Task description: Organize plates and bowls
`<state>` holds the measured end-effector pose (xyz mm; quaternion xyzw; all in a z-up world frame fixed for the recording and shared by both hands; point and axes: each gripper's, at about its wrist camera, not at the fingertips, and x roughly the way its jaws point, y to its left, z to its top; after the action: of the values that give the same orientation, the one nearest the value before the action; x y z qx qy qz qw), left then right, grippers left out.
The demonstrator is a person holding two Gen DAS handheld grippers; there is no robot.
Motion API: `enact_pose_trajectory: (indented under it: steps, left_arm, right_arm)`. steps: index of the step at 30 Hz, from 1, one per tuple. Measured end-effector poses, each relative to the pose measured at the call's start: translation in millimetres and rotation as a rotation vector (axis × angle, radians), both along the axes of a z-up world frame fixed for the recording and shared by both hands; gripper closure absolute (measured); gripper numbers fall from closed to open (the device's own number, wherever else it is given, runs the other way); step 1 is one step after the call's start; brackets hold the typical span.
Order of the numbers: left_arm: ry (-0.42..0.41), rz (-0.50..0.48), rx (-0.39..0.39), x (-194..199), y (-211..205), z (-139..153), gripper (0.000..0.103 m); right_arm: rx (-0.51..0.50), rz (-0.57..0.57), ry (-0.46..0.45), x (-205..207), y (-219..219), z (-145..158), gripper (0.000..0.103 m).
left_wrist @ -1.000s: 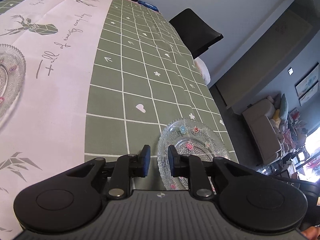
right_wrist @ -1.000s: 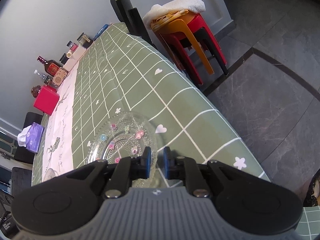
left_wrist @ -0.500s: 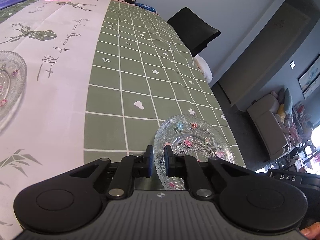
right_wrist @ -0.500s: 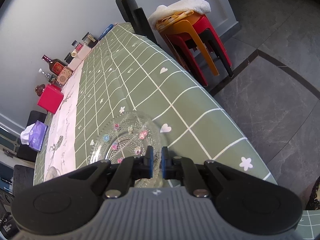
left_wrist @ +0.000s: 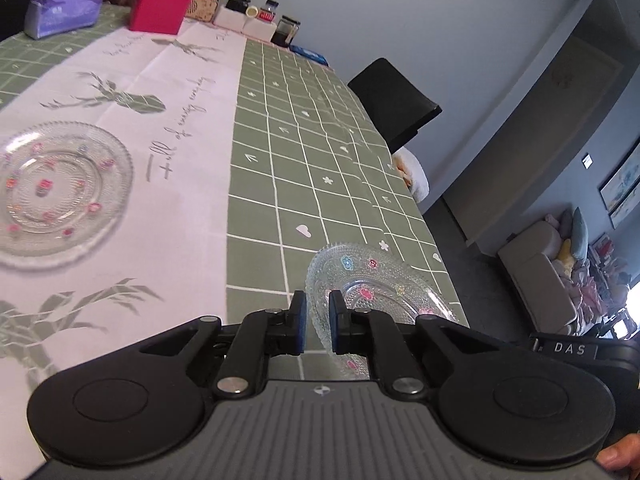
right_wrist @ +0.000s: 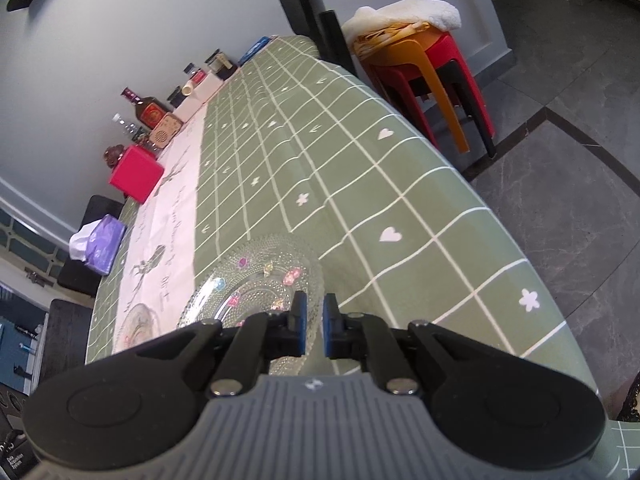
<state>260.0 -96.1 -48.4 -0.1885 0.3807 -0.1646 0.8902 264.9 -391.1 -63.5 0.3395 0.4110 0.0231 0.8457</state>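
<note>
A clear glass plate (left_wrist: 376, 284) with small coloured flowers hangs tilted just above the green checked tablecloth near the table's right edge. My left gripper (left_wrist: 318, 308) is shut on its left rim. In the right wrist view the same glass plate (right_wrist: 256, 280) has its right rim pinched in my right gripper (right_wrist: 315, 312), which is shut on it. A second glass plate (left_wrist: 60, 188) lies flat on the white runner at the left, also visible as the second plate (right_wrist: 138, 324) in the right wrist view.
At the far end of the table stand a red box (left_wrist: 160, 4), a purple tissue pack (left_wrist: 60, 12), bottles (right_wrist: 148, 110) and jars. A black chair (left_wrist: 394, 100) and stacked stools (right_wrist: 436, 76) sit beside the table's right edge (right_wrist: 460, 168).
Both grippers' jaws have closed on the plate's rims. Both views have risen and the plate has come up off the cloth, tilted. The second plate has come further into the left view.
</note>
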Motion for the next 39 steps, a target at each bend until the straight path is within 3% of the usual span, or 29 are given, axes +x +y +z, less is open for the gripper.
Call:
enact_pose_trajectory:
  steps: [15,20,25,34,39]
  left_arm:
    - [-0.020,0.088,-0.064,-86,67,23,0.091]
    - [-0.007,0.117,-0.104,-114,83,15,0.091]
    - [-0.017,0.134,-0.089,-139,93,8,0.091]
    - [0.051,0.167,-0.087,-151,102,-18,0.091]
    - [0.040,0.169,-0.068,-156,103,-20,0.091]
  right_arm:
    - [-0.022,0.178,-0.053,-51,56,31,0.097]
    - [-0.053,0.230,-0.079,-78,71,33,0.097]
    - [-0.040,0.273,-0.056,-96,79,23,0.097]
    - [-0.094,0.342,0.009,-102,97,9,0.097]
    - [-0.110,0.360,0.026,-103,101,7,0.097]
